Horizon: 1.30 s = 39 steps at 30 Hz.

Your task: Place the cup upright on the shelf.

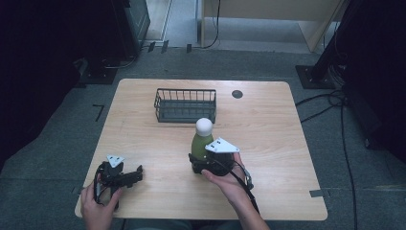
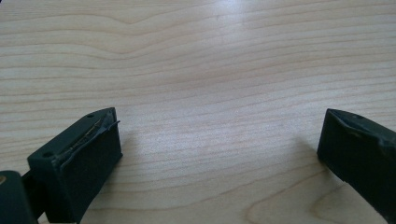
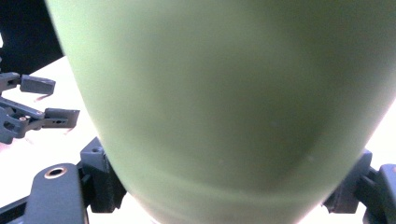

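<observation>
A green bottle (image 1: 201, 142) with a round white cap (image 1: 204, 125) stands upright near the middle of the wooden table (image 1: 268, 129), just in front of a dark wire basket (image 1: 185, 105). The right gripper (image 1: 198, 163) clamps its lower body, jaws pressed on either side. The left gripper (image 1: 136, 173) rests well apart at the table's front left, jaws wide with nothing between.

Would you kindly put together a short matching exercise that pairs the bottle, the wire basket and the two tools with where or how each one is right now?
Things:
1. green bottle
2. wire basket
3. left tool
4. right tool

States:
A. open above bare table
B. far side of the table, nothing visible inside
C. upright, white cap on top
D. shut on the bottle's lower body

Pairs: 1-C, 2-B, 3-A, 4-D
</observation>
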{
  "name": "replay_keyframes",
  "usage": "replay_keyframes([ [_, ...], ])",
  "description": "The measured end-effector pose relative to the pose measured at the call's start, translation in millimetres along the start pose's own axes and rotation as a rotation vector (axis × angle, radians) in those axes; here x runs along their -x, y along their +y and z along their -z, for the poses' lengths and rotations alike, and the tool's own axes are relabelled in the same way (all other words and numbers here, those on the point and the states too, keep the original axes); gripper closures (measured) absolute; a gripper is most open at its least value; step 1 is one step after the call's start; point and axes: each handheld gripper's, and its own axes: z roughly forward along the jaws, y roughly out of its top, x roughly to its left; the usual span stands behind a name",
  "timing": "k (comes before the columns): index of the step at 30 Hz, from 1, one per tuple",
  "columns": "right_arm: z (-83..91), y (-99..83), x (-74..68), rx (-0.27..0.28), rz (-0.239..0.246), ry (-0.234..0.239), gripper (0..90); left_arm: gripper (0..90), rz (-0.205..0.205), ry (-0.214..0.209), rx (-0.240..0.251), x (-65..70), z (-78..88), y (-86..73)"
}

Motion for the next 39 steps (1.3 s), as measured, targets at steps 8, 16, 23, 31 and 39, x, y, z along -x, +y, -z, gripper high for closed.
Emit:
replay_keyframes([
  [8, 2.8, 13.8, 2.3, 0.012, 0.018, -0.005, 19.8, 0.0, 0.0, 0.0, -0.001, 0.0, 0.1, 0.1],
  [16, 2.5, 30.1, 5.3, 0.024, 0.041, -0.018, 19.8, 0.0, -0.002, 0.0, -0.003, -0.2, 0.2, 0.1],
  [23, 0.6, 44.4, 10.9, 0.029, 0.046, -0.032, 19.8, 0.0, 0.0, 0.0, -0.001, 0.0, 0.1, 0.1],
  [31, -1.2, 64.7, 18.3, 0.046, 0.044, -0.044, 19.9, 0.0, 0.002, 0.0, 0.0, 0.1, 0.0, 0.0],
  [39, -4.2, 81.7, 23.6, 0.051, 0.048, -0.058, 19.9, 0.0, 0.0, 0.0, -0.003, 0.0, 0.2, 0.1],
])
